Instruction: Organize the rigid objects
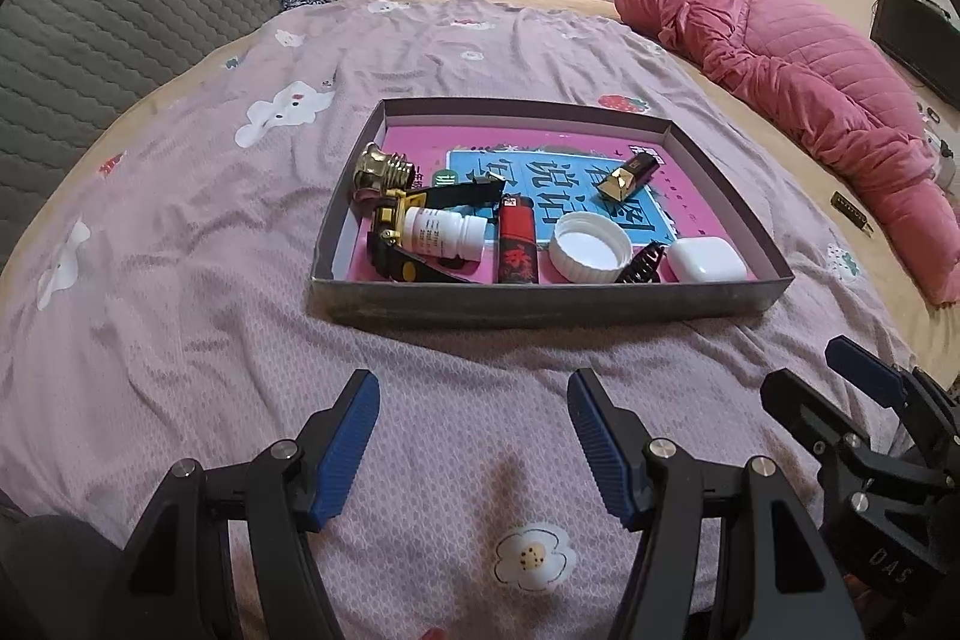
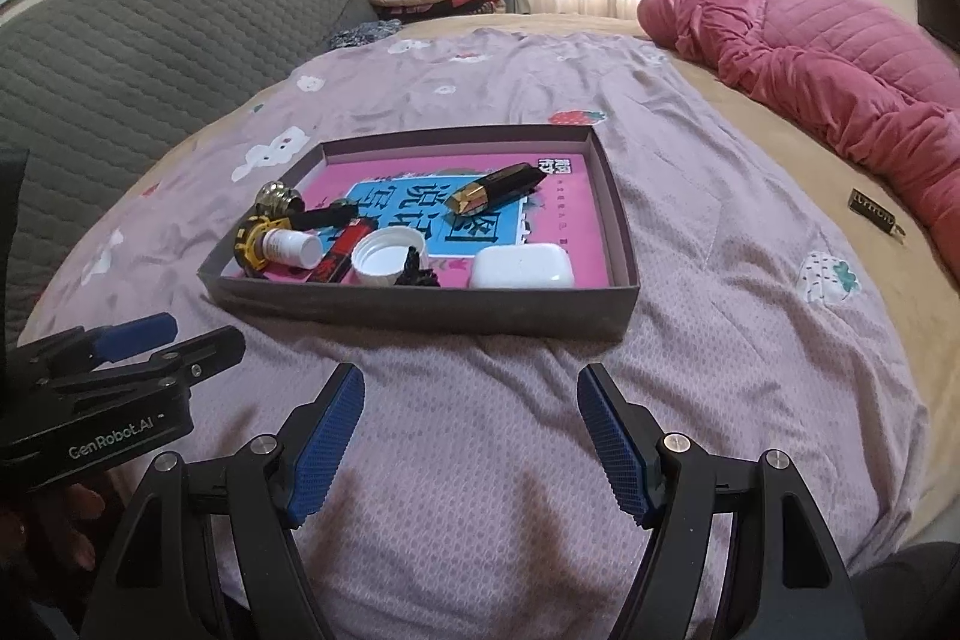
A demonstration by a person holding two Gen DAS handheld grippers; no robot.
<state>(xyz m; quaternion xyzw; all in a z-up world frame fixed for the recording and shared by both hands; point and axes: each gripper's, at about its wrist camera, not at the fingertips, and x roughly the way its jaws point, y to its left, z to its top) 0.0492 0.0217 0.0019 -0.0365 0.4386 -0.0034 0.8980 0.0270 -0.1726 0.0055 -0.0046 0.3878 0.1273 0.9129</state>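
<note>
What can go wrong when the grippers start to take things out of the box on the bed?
The white pill bottle lies on its side against the red lighter; it may roll when touched. The box sits on a soft, wrinkled bedsheet, so pushing may tilt or slide it.
</note>
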